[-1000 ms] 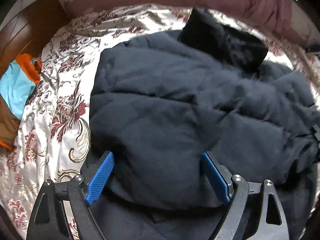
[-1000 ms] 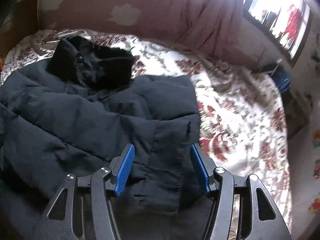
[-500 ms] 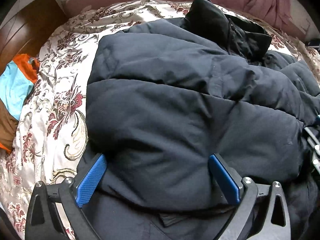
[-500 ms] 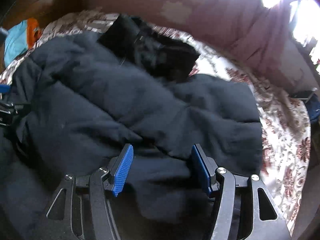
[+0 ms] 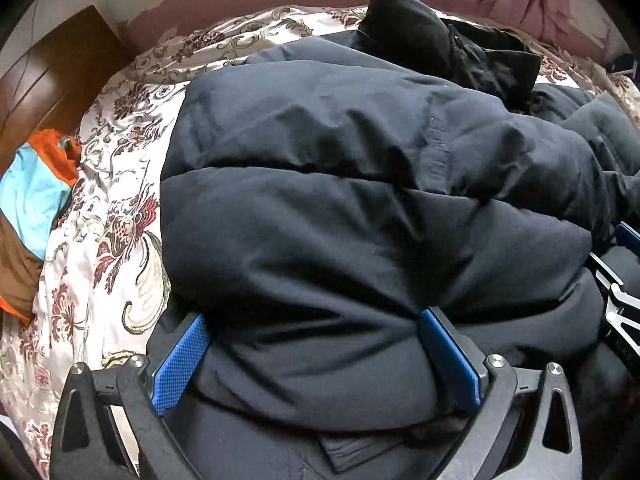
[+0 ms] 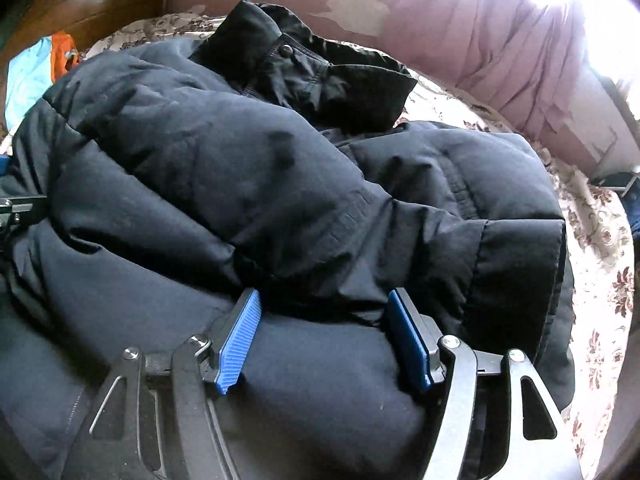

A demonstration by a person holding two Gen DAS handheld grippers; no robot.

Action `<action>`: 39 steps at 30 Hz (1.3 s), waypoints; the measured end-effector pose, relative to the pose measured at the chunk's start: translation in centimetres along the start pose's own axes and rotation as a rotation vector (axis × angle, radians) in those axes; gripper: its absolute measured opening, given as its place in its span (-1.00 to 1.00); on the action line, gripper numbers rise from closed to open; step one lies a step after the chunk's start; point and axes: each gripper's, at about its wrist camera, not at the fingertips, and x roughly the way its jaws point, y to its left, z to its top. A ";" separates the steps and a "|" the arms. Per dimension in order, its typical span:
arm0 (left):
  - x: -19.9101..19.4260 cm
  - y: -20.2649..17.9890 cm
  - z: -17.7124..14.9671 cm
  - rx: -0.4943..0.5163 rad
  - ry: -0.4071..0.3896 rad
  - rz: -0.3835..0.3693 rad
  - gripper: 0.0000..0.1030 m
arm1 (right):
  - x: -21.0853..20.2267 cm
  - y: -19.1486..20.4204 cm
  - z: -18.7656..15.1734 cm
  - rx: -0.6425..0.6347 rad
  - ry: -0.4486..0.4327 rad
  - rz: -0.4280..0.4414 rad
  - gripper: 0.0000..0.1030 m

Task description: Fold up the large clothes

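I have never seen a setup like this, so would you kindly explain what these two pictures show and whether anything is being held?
Each picture comes from a camera on a hand-held two-finger tool, looking along its blue-padded fingers. One shows the left gripper, the other the right gripper. Both rest on a dark puffy jacket lying folded over on a bed with a floral bedspread. An orange and blue garment lies beside it. Both grippers' jaws have just been opening; jacket fabric bulges between them, but neither seems to clamp it.

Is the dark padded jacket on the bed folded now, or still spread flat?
Folded, at least partly: the dark padded jacket lies doubled over itself, a rounded fold edge facing the left gripper, its collar on top.
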 end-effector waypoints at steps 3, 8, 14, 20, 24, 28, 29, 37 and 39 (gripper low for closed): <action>-0.4 0.3 0.6 0.013 0.026 -0.015 1.00 | -0.9 -1.7 0.5 0.050 -0.008 0.111 0.32; -3.3 0.4 2.7 0.083 -0.079 0.014 1.00 | -3.2 -4.7 1.7 0.110 -0.120 0.133 0.36; -2.8 -0.5 8.6 0.138 -0.133 -0.068 1.00 | -1.6 -8.3 6.2 0.205 -0.125 0.181 0.39; -0.6 -0.7 13.9 0.119 -0.117 -0.073 0.99 | 3.1 -10.7 10.9 0.308 -0.087 0.264 0.39; -0.7 0.5 17.7 -0.009 -0.270 -0.143 0.99 | 5.9 -12.3 13.4 0.430 -0.080 0.310 0.33; 0.3 -0.1 22.2 -0.110 -0.285 -0.182 0.99 | 8.7 -12.8 15.9 0.564 -0.059 0.327 -0.02; 0.6 -0.4 22.7 -0.118 -0.271 -0.175 0.99 | 9.2 -12.6 16.4 0.574 -0.051 0.325 -0.09; 2.9 -3.7 25.4 -0.076 -0.179 -0.119 0.76 | 12.7 -9.5 17.5 0.577 0.076 0.249 -0.69; 3.4 -4.3 25.5 -0.062 -0.142 -0.136 0.02 | 12.5 -10.1 17.0 0.613 0.074 0.256 -0.76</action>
